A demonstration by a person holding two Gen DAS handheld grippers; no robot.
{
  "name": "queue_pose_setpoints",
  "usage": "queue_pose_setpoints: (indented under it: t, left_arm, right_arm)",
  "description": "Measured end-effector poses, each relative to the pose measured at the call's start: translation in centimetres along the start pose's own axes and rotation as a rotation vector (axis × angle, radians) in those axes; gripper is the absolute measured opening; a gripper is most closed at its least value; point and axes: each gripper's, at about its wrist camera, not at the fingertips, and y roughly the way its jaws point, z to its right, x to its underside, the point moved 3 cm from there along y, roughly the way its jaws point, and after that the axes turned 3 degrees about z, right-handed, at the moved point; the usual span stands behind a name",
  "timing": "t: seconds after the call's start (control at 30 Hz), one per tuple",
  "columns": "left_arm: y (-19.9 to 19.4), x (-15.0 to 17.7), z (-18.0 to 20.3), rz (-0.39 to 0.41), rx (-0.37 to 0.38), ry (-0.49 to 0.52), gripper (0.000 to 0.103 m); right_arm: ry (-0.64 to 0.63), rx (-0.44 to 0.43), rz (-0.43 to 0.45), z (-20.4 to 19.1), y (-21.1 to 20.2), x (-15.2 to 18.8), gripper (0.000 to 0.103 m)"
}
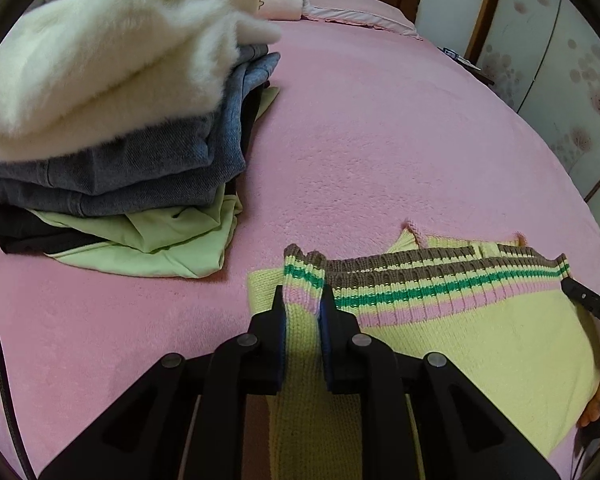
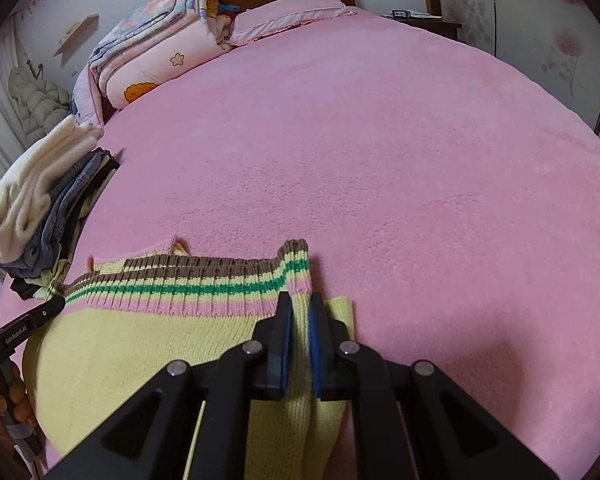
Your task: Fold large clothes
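Observation:
A pale yellow knit sweater [image 1: 480, 332] with a brown, green and pink striped ribbed hem lies on the pink bed. My left gripper [image 1: 302, 300] is shut on the hem's left corner, which sticks up between the pads. My right gripper [image 2: 300, 304] is shut on the hem's right corner of the sweater [image 2: 140, 340]. The striped hem stretches flat between the two grippers. The right gripper's finger shows at the sweater's right edge in the left wrist view [image 1: 588, 300]. The left gripper's finger shows at the left in the right wrist view [image 2: 40, 316].
A stack of folded clothes [image 1: 112, 136], white fleece on grey, black and light green, sits on the bed to the left, also in the right wrist view [image 2: 40, 208]. Folded quilts [image 2: 156, 52] and a pillow [image 2: 292, 20] lie by the wooden headboard. Pink bedspread [image 2: 380, 160] extends ahead.

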Motion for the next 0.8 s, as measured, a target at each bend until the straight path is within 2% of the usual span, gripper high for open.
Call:
queue_pose_setpoints:
  t: [0.07,0.17,0.27,0.4,0.5,0.6,0.7,0.8]
  left_arm:
    - [-0.7,-0.4,0.3,-0.006,-0.005,-0.006,0.028]
    - [-3.1,-0.9,0.3,0.015,0.001,-0.043,0.043]
    - [-7.3,-0.8,0.4,0.09,0.044,-0.097,0.044]
    - [-11.2,1.4,1.4,0.155,0.053,-0.121,0.044]
    - [-12.3,4.5,2.7,0.162,0.064,-0.112,0.044]
    - [-11.2,7.5,4.0,0.124,0.036,-0.069,0.044]
    - [-9.4,9.2,4.2,0.078,-0.036,-0.045,0.044]
    - [-9.1,9.9,3.3,0.069,-0.058,-0.042,0.04]
  right_arm:
    - [-0.003,0.005,-0.02,-0.2,-0.7,-0.2,0.012]
    - [0.008,0.024,-0.039,-0.5,-2.0,-0.7,0.014]
    - [0.005,0.021,-0.002,-1.1,-5.1,-0.8,0.014]
    - [-0.054,-0.015,0.064,-3.3,-9.1,1.1,0.015]
    - [-0.082,-0.083,0.071,-5.8,-10.5,3.3,0.015]
    - [-0.123,-0.15,0.038,-8.7,-10.3,5.7,0.015]
    - [-0.192,-0.117,-0.008,-10.8,-8.4,7.7,0.015]
    - [-0.222,-0.024,-0.039,-9.9,-6.9,9.0,0.012]
